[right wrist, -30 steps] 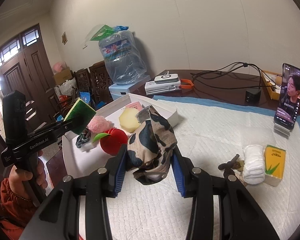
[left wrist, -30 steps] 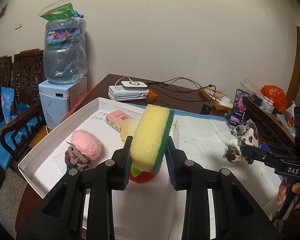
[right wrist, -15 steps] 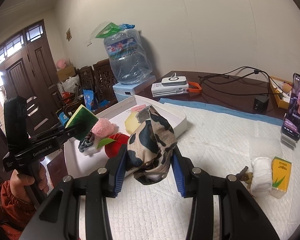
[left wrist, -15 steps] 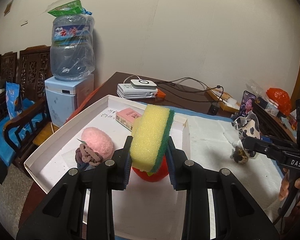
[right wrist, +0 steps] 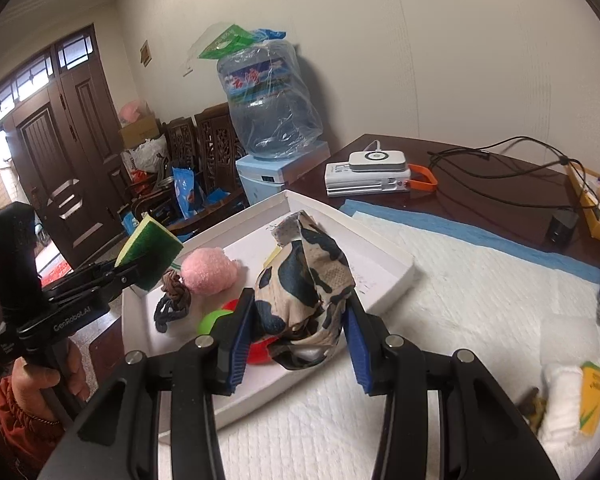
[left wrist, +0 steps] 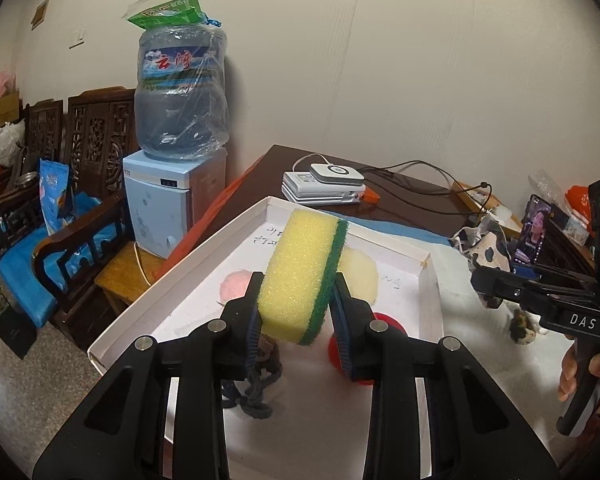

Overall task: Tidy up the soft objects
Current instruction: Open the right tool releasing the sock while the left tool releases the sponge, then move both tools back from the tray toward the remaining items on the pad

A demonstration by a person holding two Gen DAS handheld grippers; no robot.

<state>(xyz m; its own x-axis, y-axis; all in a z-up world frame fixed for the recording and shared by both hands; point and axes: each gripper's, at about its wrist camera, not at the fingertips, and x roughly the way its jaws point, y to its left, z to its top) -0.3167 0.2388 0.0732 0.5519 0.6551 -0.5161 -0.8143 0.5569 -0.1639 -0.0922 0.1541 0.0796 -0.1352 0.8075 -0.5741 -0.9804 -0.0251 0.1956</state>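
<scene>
White quilted padding covers the dark wooden surface (right wrist: 480, 184); shallow white cardboard tray (right wrist: 388, 254) sits centre-left.

Left tool (left wrist: 298, 312) is clamped on the yellow foam sponge with green scouring face (left wrist: 304, 276), held above the tray at frame centre. Right tool (right wrist: 300, 320) is clamped on the cow-patterned fabric bundle (right wrist: 304, 276), over the tray's near edge.

Judgement: both items are light and compressible. The sponge springs back, so grip across its broad faces. The fabric is limp and may sag or slip, so pinch it through the bunched middle.

Pink fluffy pompom (right wrist: 208, 272) lies in the tray.

yellow-green sponge (left wrist: 302, 276) clamped, left hand-held gripper (left wrist: 298, 314)
</scene>
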